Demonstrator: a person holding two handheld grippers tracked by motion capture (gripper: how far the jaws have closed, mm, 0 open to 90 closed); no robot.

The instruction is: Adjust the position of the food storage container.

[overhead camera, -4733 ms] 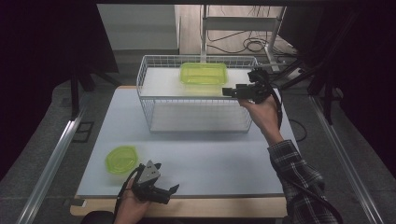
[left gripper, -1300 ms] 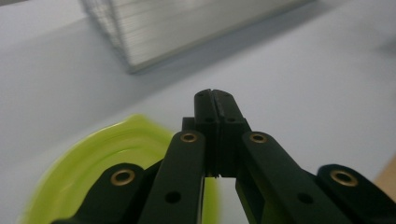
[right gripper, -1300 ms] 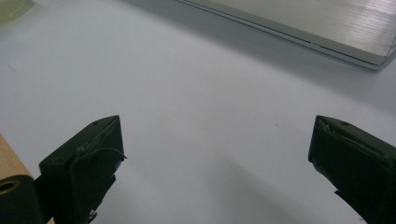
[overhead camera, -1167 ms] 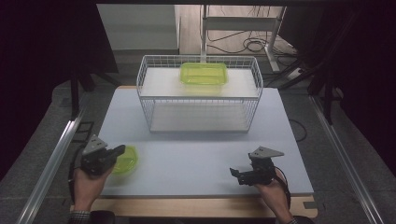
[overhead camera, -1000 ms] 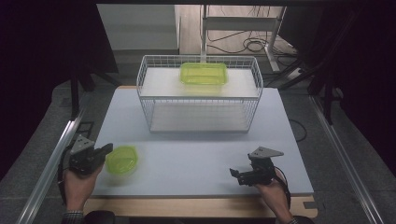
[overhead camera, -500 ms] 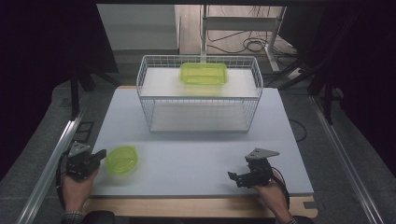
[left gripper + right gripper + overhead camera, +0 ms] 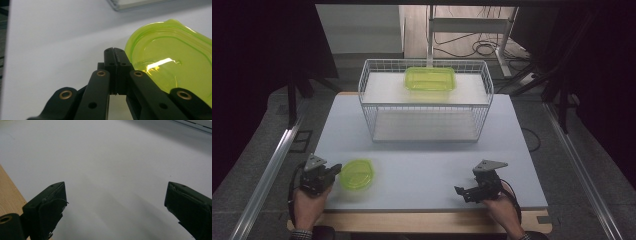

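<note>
- The left gripper [image 7: 333, 171] sits at the near left corner of the pale grey bench [image 7: 422, 150], its black jaws pressed flat together with nothing between them, as the left gripper view shows [image 7: 115, 53].
- Just to its right lies the translucent lime-green plastic lid [image 7: 356, 174], flat on the bench; in the left gripper view its rim [image 7: 172, 65] is beside the closed tips, very near, though I cannot tell whether they touch it.
- My reading is that the step in hand is the approach to this lid, before any grasp: the jaws are shut beside it, not around it.
- The next move, I judge, calls for parting the jaws, sliding one under or over the thin rim, and pinching there; a flat lid on a smooth top may skid away if pushed.
- Farther back, mid-bench, stands a white wire basket [image 7: 426, 135] with a matching lime-green rectangular plastic container [image 7: 430, 79] on its raised white shelf, a likely mate for the lid.
- At the near right, the right gripper [image 7: 460, 192] rests low over bare bench, its jaws spread wide and empty, well apart from the lid.
- No brand, label or legible writing appears on the lid, container, basket or grippers.
</note>
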